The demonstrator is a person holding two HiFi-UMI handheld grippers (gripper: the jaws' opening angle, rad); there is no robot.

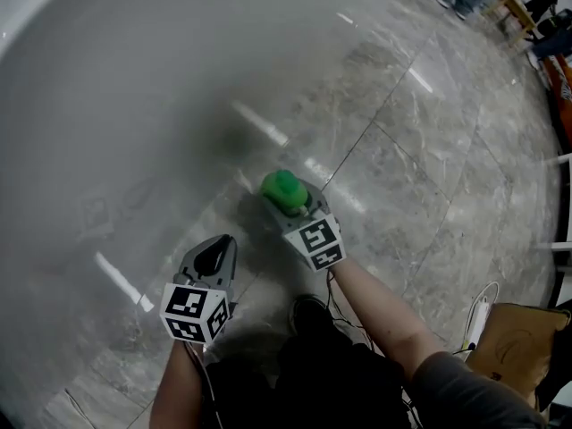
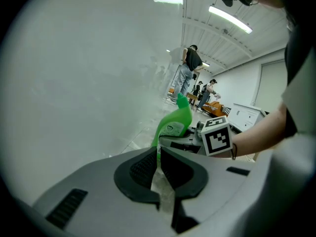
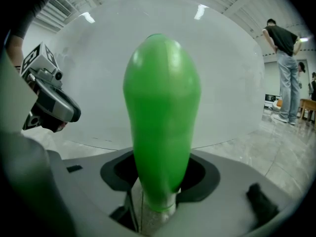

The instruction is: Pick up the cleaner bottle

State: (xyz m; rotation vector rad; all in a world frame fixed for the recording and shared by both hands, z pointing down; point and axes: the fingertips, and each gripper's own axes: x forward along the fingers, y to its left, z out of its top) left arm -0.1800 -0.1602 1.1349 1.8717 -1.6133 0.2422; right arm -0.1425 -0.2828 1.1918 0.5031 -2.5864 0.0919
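I hold both grippers low over the marble floor (image 1: pixel 429 177), each angled forward and down. My right gripper (image 1: pixel 292 206) has its jaws pinching the green cleaner bottle (image 3: pixel 160 117), which stands upright between them close to a white curved surface (image 1: pixel 134 79). My left gripper (image 1: pixel 217 250) hangs just beside it, jaws pressed together on nothing. Only the left gripper view shows the bottle's bent neck and label; the head view gives just its top.

Bright overhead strip lights (image 2: pixel 229 19), glare streaks on polished floor (image 1: pixel 420 168), fisheye-bent edges, head view perhaps slightly blurred
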